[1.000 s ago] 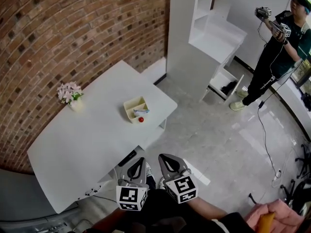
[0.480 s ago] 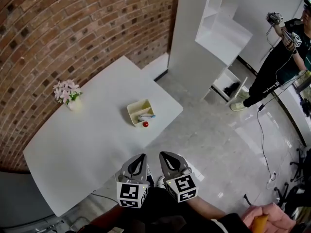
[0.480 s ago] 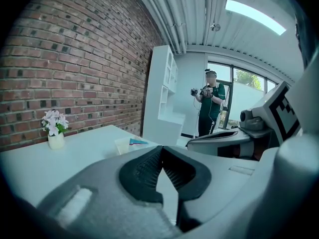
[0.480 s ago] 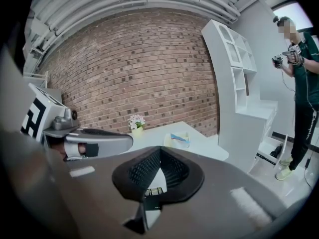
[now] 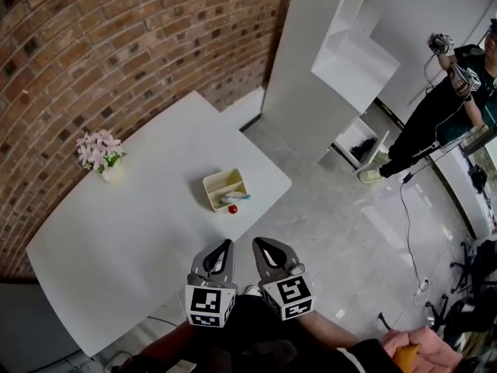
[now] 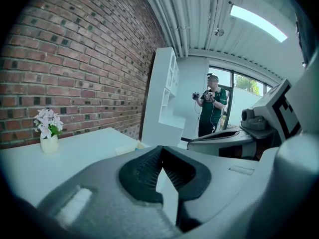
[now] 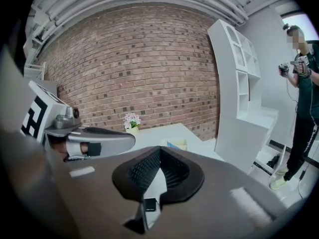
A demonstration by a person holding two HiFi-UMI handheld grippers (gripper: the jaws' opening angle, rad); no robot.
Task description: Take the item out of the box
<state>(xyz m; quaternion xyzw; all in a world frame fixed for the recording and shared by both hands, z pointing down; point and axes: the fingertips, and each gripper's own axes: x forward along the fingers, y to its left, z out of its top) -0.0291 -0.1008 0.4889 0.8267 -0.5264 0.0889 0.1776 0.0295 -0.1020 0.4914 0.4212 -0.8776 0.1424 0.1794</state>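
A cream divided box (image 5: 224,187) sits near the right end of the white table (image 5: 140,224). A light blue item (image 5: 236,197) lies in its near compartment, and a small red ball (image 5: 232,209) rests on the table just in front of the box. My left gripper (image 5: 225,245) and right gripper (image 5: 258,242) hang side by side at the table's near edge, well short of the box. Both are shut and hold nothing. In the left gripper view the left gripper (image 6: 160,148) points past the box (image 6: 127,148). From the right gripper (image 7: 159,149), the box (image 7: 176,144) lies ahead.
A small vase of pink flowers (image 5: 99,153) stands at the table's far left by the brick wall (image 5: 116,45). A tall white shelf unit (image 5: 330,68) rises beyond the table's right end. Further right, a person (image 5: 435,107) holding grippers stands on the grey floor, where a cable (image 5: 411,239) trails.
Both grippers have moved forward together toward the table's near edge and are now closer to the box. Their jaws have stayed shut.
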